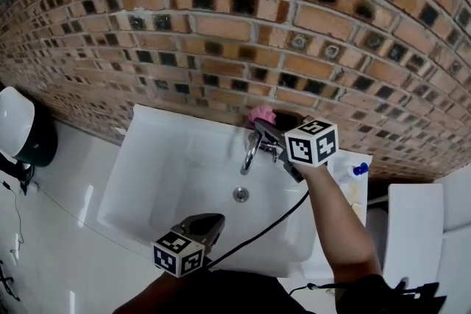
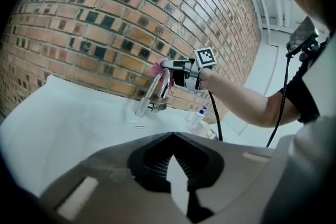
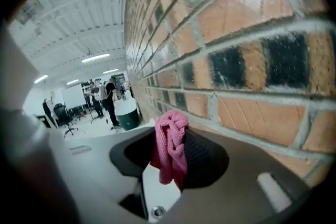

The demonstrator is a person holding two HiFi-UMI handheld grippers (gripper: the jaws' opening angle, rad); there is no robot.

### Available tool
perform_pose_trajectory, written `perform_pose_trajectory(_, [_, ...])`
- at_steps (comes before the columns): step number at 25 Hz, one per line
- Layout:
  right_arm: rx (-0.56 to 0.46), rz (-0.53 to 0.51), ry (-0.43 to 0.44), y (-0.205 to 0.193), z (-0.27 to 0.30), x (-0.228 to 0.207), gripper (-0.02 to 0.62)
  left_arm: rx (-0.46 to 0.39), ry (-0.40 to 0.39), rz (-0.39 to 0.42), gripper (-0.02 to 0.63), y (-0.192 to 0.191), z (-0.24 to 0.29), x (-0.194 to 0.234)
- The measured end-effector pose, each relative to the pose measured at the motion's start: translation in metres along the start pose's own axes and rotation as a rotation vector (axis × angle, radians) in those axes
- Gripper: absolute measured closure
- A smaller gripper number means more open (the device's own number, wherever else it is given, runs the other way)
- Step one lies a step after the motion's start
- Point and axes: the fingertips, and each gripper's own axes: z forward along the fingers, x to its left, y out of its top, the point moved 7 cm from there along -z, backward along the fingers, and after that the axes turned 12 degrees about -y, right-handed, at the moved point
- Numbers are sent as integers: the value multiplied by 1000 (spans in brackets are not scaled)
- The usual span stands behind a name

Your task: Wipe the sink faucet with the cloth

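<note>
Right gripper (image 1: 265, 130): jaws clenched on a bunched pink knitted cloth (image 3: 171, 144). A wad stands proud of the tips, probably so that fabric, not plastic, meets the metal. The cloth sits at the top of the arch of the curved chrome faucet (image 1: 250, 152), between the spout and the red-brown brick wall (image 1: 309, 26). Contact with the spout is likely, but no view confirms it. The gripper reaches in from the right, level with the arch. Judgement: wiping is at the upper spout.

Left gripper (image 2: 172, 136): jaws closed together, nothing between them. It is parked low at the near rim of the white rectangular sink (image 1: 158, 180), well apart from the faucet, presumably to keep out of the way.

Count:
- Grippers: 2
- Cloth: 1
- Faucet: 1
- Sink: 1, with one round drain (image 1: 241, 194)
- Small clear bottle with a blue cap (image 1: 353, 170): 1, on the right ledge
</note>
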Motion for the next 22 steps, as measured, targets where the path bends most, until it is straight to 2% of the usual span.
perform_pose_trajectory(5, [14, -252, -94, 7, -11, 28, 454, 7, -39, 16, 601, -4, -12, 0])
perform_pose_trajectory(9, [-2, -416, -181, 7, -21, 52, 453, 19, -67, 25, 601, -11, -23, 2])
perform_pose_trajectory(16, [-72, -579, -336, -7, -32, 89, 453, 53, -112, 49, 601, -21, -49, 7])
perform_pose_trajectory(22, [-122, -806, -475, -27, -36, 121, 453, 99, -151, 56, 601, -36, -67, 11])
